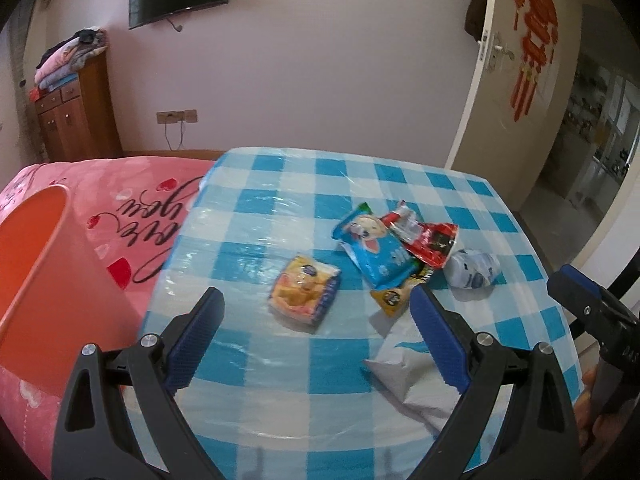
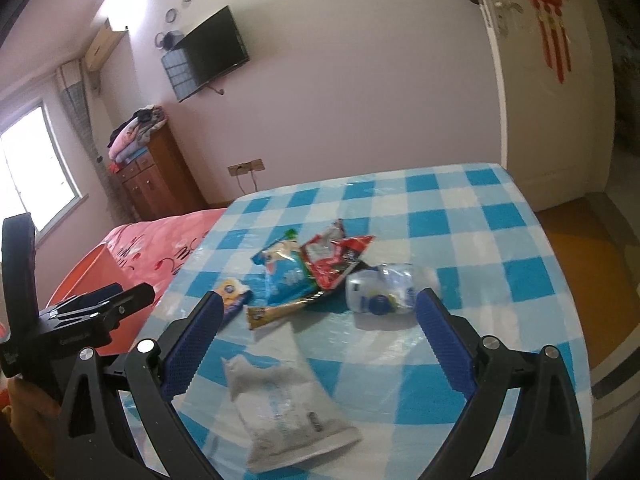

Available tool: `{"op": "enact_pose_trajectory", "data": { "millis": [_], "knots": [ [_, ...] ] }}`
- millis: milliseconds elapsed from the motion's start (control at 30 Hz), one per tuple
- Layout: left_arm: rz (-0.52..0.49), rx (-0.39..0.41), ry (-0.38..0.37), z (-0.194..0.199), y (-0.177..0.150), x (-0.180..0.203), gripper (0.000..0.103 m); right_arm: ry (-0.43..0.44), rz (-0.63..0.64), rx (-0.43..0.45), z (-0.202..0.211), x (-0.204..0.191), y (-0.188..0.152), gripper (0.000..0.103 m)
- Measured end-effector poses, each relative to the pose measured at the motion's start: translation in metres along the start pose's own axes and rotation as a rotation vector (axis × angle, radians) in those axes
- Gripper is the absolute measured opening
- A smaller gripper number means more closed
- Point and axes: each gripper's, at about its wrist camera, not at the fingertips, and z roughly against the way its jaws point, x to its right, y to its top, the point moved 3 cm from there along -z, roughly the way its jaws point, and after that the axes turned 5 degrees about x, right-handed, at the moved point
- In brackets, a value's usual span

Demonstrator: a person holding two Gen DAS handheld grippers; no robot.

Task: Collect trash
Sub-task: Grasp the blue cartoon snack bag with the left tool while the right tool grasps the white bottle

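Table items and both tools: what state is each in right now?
Left tool: open, empty.
Right tool: open, empty.
Yellow snack pack: lying flat, alone.
Blue wrapper: overlapping red wrapper.
Plastic bottle: crushed, on its side.
White pouch: flat.
Orange bin: open.

We see snack trash lying on the checked surface (image 1: 280, 360): a yellow packet (image 1: 305, 294) alone, a blue wrapper (image 1: 374, 248) overlapping a red wrapper (image 1: 430, 245), a crushed clear bottle (image 2: 386, 288) beside them, and a flat white pouch (image 2: 280, 396) nearest us.
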Motion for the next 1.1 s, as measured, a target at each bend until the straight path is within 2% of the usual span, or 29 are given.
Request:
{"op": "enact_pose_trajectory", "data": {
  "millis": [267,500,833,1100],
  "knots": [
    [0.048,-0.078,-0.076,-0.039,0.002,0.028,0.094,-0.041,-0.046,-0.067,-0.017,0.040,-0.009,0.095],
    [0.116,-0.161,-0.121,-0.093,0.008,0.047,0.094,-0.063,-0.038,-0.151,-0.049,0.060,-0.015,0.095],
    [0.139,-0.200,-0.086,-0.150,0.016,0.056,0.092,-0.031,-0.034,-0.206,-0.089,0.067,-0.009,0.095],
    [0.175,-0.213,-0.068,-0.172,0.024,0.049,0.086,-0.018,0.000,-0.227,-0.108,0.061,-0.007,0.095]
  ]
}}
